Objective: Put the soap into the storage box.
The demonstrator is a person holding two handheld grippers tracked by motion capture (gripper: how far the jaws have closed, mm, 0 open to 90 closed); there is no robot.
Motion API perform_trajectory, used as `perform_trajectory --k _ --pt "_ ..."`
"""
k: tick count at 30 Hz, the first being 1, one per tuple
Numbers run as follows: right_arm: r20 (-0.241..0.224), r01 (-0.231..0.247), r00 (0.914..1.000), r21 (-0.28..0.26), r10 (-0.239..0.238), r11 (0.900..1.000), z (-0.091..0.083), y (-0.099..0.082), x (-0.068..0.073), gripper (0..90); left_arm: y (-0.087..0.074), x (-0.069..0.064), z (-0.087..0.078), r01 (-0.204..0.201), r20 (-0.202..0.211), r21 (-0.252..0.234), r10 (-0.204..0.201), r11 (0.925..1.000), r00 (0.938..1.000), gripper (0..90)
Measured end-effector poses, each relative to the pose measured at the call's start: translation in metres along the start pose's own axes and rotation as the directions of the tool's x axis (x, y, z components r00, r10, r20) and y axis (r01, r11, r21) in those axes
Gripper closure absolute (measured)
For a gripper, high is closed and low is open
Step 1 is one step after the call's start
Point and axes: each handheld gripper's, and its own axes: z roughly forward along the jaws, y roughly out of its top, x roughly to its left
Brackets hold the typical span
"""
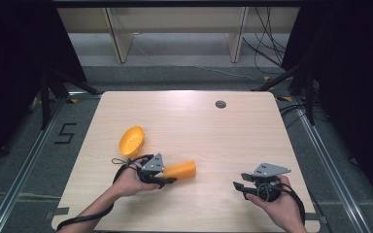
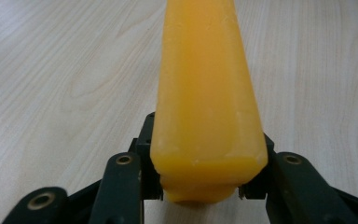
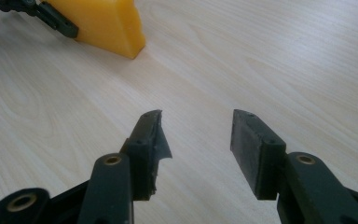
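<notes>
Block [image 1: 180, 170]: orange, at table [image 1: 213, 131] centre-left, clamped at one end by left gripper [image 1: 164, 175]. Right gripper [image 1: 239, 186]: at 3 o'clock of block, jaws apart, empty. Bowl [image 1: 131, 141]: at 10 o'clock, probably the destination. Best lifted level, grip kept firm.

L gripper [image 1: 167, 175] is held low in the left hand [image 1: 130, 182], jaws pointed toward the table's right side & clamped on the yellow block [image 1: 180, 170]. R gripper [image 1: 239, 187] is held in the right hand [image 1: 278, 206], aimed left, jaws parted w/ nothing between.
</notes>
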Motion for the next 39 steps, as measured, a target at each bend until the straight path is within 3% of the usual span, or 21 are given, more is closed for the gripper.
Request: perform_trajectory --k 5,7,9,11,13,14,15,16,18,19,21,22,24,28,29,30,32,35,37,38,39 --pt "0.002 0.000 1.0000 -0.001 0.000 1.0000 -0.001 -0.001 0.000 53.7 0.002 -0.011 -0.001 0.044 -0.055 0.014 -0.043 0.9989 0.9976 59.9" --pt "0.001 -0.010 1.0000 0.004 0.010 0.9999 -0.001 -0.001 0.000 53.7 0.005 -0.016 -0.001 0.094 -0.086 0.009 -0.093 0.9955 0.9919 60.0" --pt "0.003 -0.007 1.0000 0.005 0.007 1.0000 -0.001 -0.001 -0.001 53.7 0.011 -0.020 0.001 0.150 -0.118 0.005 -0.149 0.9886 0.9818 60.0" --pt "0.005 -0.009 0.9999 0.002 0.009 1.0000 -0.001 0.000 0.000 53.6 0.017 -0.021 0.002 0.174 -0.179 0.022 -0.167 0.9845 0.9696 60.1" --pt "0.005 0.003 1.0000 -0.004 -0.003 1.0000 -0.002 0.000 0.000 53.6 0.021 -0.025 0.006 0.231 -0.207 -0.011 -0.228 0.9728 0.9514 60.1" --pt "0.007 0.008 0.9999 -0.011 -0.008 0.9999 -0.002 -0.001 0.000 53.6 0.023 -0.025 0.006 0.211 -0.222 -0.012 -0.208 0.9774 0.9526 60.1" --pt "0.001 -0.032 0.9995 0.011 0.032 0.9994 -0.004 -0.001 0.003 53.6 0.024 -0.029 0.008 0.239 -0.241 -0.031 -0.239 0.9706 0.9407 60.1" --pt "-0.002 -0.004 1.0000 -0.006 0.004 1.0000 -0.004 -0.001 0.000 53.6 0.025 -0.032 0.008 0.233 -0.264 -0.042 -0.236 0.9716 0.9353 60.1" --pt "-0.002 -0.025 0.9997 -0.009 0.025 0.9996 -0.006 -0.002 0.001 53.6 0.027 -0.034 0.005 0.227 -0.285 -0.050 -0.232 0.9726 0.9300 60.2" --pt "-0.005 -0.013 0.9999 -0.012 0.013 0.9998 -0.006 -0.003 0.000 53.6 0.029 -0.038 0.001 0.260 -0.293 -0.089 -0.275 0.9616 0.9159 60.1" --pt "-0.001 -0.026 0.9997 -0.009 0.026 0.9996 -0.005 -0.003 -0.001 53.6 0.029 -0.042 -0.004 0.268 -0.324 -0.142 -0.301 0.9528 0.8969 60.1" --pt "-0.008 -0.041 0.9991 -0.001 0.041 0.9992 -0.006 -0.002 0.000 53.6 0.029 -0.046 -0.005 0.288 -0.338 -0.184 -0.335 0.9398 0.8794 60.1" --pt "0.001 -0.028 0.9996 -0.017 0.028 0.9995 -0.006 -0.002 -0.001 53.6 0.028 -0.050 -0.010 0.289 -0.371 -0.231 -0.359 0.9288 0.8564 60.1" --pt "0.007 -0.006 1.0000 -0.038 0.006 0.9993 -0.006 -0.002 -0.003 53.6 0.024 -0.056 -0.019 0.297 -0.414 -0.267 -0.388 0.9168 0.8236 60.1" --pt "0.008 -0.009 0.9999 -0.037 0.010 0.9993 -0.006 -0.001 -0.003 53.6 0.023 -0.058 -0.022 0.300 -0.426 -0.283 -0.399 0.9111 0.8119 60.1" --pt "0.008 -0.020 0.9998 -0.030 0.020 0.9994 -0.007 -0.001 -0.002 53.6 0.022 -0.059 -0.023 0.308 -0.437 -0.305 -0.420 0.9010 0.7954 60.1" --pt "0.000 -0.024 0.9997 -0.027 0.024 0.9993 -0.007 -0.001 -0.002 53.6 0.019 -0.061 -0.028 0.304 -0.482 -0.315 -0.427 0.8994 0.7651 60.2" --pt "0.003 -0.001 1.0000 -0.035 0.001 0.9994 -0.005 -0.001 -0.002 53.6 0.016 -0.062 -0.035 0.319 -0.493 -0.346 -0.460 0.8823 0.7379 60.2" --pt "0.007 -0.019 0.9998 -0.026 0.019 0.9995 -0.006 -0.001 -0.001 53.6 0.014 -0.062 -0.039 0.317 -0.507 -0.348 -0.461 0.8824 0.7280 60.1" --pt "0.007 -0.019 0.9998 -0.026 0.019 0.9995 -0.006 -0.001 -0.001 53.6 0.014 -0.062 -0.039 0.317 -0.507 -0.348 -0.461 0.8824 0.7280 60.1" --pt "0.005 -0.026 0.9997 -0.027 0.026 0.9993 -0.005 -0.001 0.000 53.6 0.013 -0.062 -0.042 0.321 -0.509 -0.364 -0.476 0.8741 0.7171 60.1"
